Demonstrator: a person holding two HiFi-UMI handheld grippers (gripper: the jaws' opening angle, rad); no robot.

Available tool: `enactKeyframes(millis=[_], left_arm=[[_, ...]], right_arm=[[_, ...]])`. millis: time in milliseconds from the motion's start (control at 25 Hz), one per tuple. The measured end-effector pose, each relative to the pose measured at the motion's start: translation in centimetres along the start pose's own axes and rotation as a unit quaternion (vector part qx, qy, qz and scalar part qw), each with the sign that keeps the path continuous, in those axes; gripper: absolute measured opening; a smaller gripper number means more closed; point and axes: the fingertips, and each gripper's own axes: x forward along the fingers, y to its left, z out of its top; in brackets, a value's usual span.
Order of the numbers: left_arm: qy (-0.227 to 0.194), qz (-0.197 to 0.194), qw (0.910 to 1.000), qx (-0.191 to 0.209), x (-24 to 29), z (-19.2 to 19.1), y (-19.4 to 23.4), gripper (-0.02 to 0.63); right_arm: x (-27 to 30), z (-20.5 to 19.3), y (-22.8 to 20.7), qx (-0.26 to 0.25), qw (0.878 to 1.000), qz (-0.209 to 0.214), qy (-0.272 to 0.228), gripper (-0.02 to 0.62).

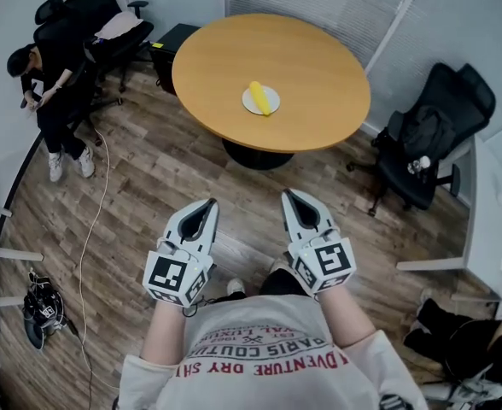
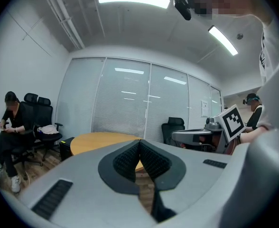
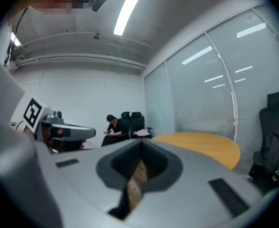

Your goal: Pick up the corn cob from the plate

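A yellow corn cob (image 1: 259, 97) lies on a small white plate (image 1: 248, 103) near the middle of a round wooden table (image 1: 319, 67). Both grippers are held side by side over the wood floor, well short of the table's near edge. The left gripper (image 1: 210, 202) is shut with nothing in it, and so is the right gripper (image 1: 287, 193). In the left gripper view the closed tip (image 2: 139, 141) points at the table (image 2: 99, 139). In the right gripper view the closed tip (image 3: 140, 144) has the table (image 3: 206, 144) to its right. Neither gripper view shows the cob.
A person (image 1: 50, 92) sits on black chairs at the far left. A black office chair (image 1: 430, 135) with a bag stands right of the table, beside a white desk (image 1: 490, 220). A white cable (image 1: 93, 229) and a dark bundle (image 1: 42, 310) lie on the floor at left.
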Motion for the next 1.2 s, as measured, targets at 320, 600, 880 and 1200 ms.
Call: enactKeyframes(millis=[320,600,880,1200], left_arm=[[0.013,0.031,0.9994,0.001,8.1,-0.5,6.5,0.035],[0.01,0.06,0.998,0.019,18.6,2.0,11.5,0.035],[0.007,0.077,0.997,0.006,27.6,2.3,15.3,0.035],[0.021,0.054,0.9982,-0.014,34.2,0.9,19.5,0.035]], right_arm=[[10.6,-0.1,-5.1,0.003,0.999,0.032,0.007,0.023],[20.4,2.4,-13.1,-0.005,0.998,0.058,0.002,0.023],[27.2,2.5,-20.4,0.001,0.997,0.069,0.02,0.023],[32.3,-0.1,-24.6,0.015,0.997,0.042,0.068,0.023]])
